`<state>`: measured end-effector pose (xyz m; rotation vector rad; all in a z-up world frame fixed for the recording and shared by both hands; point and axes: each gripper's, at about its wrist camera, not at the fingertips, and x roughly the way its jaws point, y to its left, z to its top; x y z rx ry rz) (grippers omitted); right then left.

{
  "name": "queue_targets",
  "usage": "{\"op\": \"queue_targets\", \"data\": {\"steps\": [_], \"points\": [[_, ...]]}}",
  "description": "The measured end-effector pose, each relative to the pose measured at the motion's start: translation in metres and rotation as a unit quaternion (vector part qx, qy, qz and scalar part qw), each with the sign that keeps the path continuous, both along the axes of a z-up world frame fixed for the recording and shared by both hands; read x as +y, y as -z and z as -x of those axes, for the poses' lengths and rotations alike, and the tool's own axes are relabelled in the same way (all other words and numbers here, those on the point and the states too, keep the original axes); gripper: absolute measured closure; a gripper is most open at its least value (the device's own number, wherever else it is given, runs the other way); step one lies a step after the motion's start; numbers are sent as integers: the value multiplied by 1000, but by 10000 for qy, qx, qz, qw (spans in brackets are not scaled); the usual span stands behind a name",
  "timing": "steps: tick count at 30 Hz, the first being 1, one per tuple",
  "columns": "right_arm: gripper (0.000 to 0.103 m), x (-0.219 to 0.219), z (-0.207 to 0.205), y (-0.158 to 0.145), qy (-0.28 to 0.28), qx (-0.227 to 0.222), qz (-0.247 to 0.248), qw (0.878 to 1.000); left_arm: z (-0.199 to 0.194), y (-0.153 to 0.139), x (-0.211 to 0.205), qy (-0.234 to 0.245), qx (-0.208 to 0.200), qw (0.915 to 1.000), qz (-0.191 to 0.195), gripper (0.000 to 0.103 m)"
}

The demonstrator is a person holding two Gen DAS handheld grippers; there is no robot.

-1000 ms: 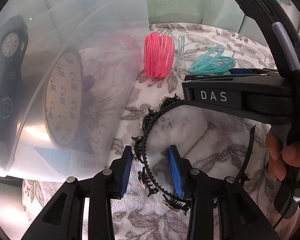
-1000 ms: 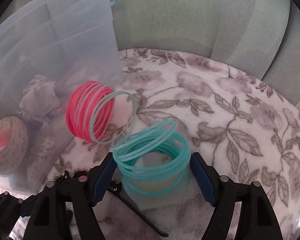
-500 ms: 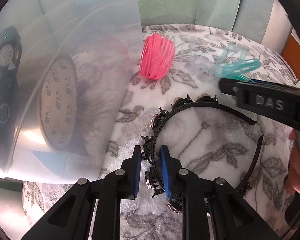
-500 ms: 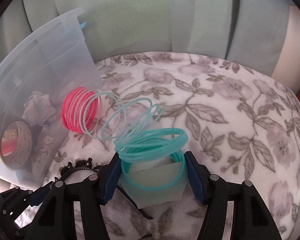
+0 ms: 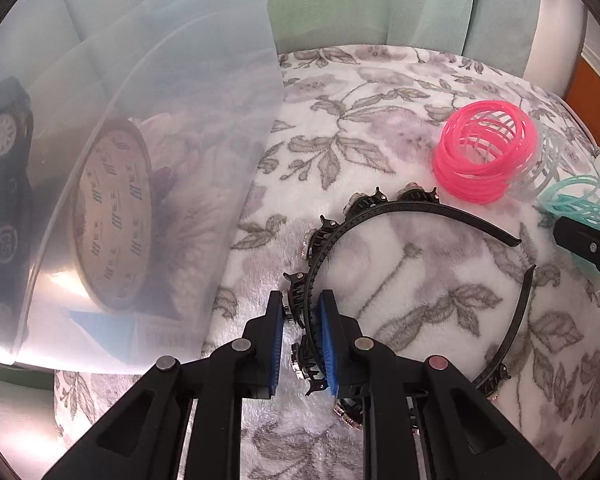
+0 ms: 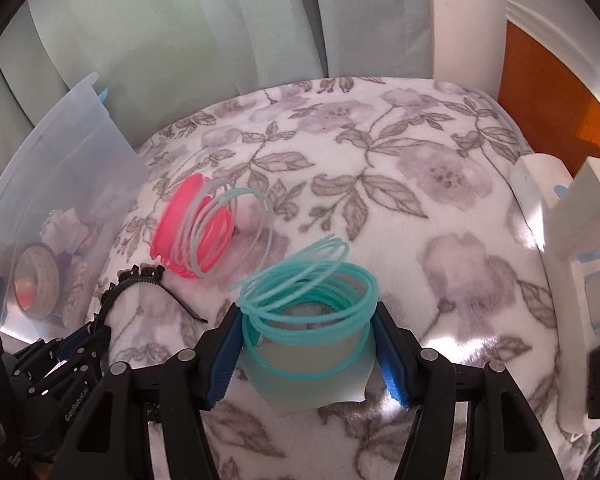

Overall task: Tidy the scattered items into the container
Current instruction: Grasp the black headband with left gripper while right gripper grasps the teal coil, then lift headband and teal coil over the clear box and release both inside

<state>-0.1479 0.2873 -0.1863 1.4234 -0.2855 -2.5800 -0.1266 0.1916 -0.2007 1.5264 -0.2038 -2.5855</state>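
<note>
Jaws: my left gripper (image 5: 302, 334) is clamped on a black toothed plastic headband w/ jewelled clips (image 5: 416, 216); right gripper (image 6: 306, 350) pinches teal end of a pink-and-teal plastic spring coil (image 6: 308, 300). Translucent plastic storage container (image 5: 148, 128) sits left of both, w/ brown tape roll (image 5: 112, 220) inside.

1. A home, most likely a bedroom or sitting room: a soft, plush floral blanket (image 6: 380, 184) covers the whole surface that bears everything.
2. Pale green upholstered cushions (image 6: 180, 32) rise along the blanket's far edge, like a headboard or sofa back.
3. Off the blanket's right edge stand an orange wall (image 6: 548, 92) with white trim.
4. At the left edge sits a translucent plastic storage bin (image 5: 160, 128) of household odds and ends, among them a tape roll (image 5: 112, 216).
</note>
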Motion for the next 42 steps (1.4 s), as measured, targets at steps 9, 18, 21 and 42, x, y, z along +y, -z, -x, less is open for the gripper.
{"op": "queue_targets", "data": {"steps": [9,18,21,42], "points": [[36,-16,13,5,-39,109,-325,9994,4,0,10,-2,92,10000,37,88],[42,2,20,2,227,284,411,9985,5,-8,16,-1,72,9997,-220,89],[48,8,18,-3,294,344,614,9971,1,-10,16,81,82,9994,-325,90],[50,30,-41,-109,422,1290,982,9859,-37,-109,-105,212,1076,9926,-523,90]]}}
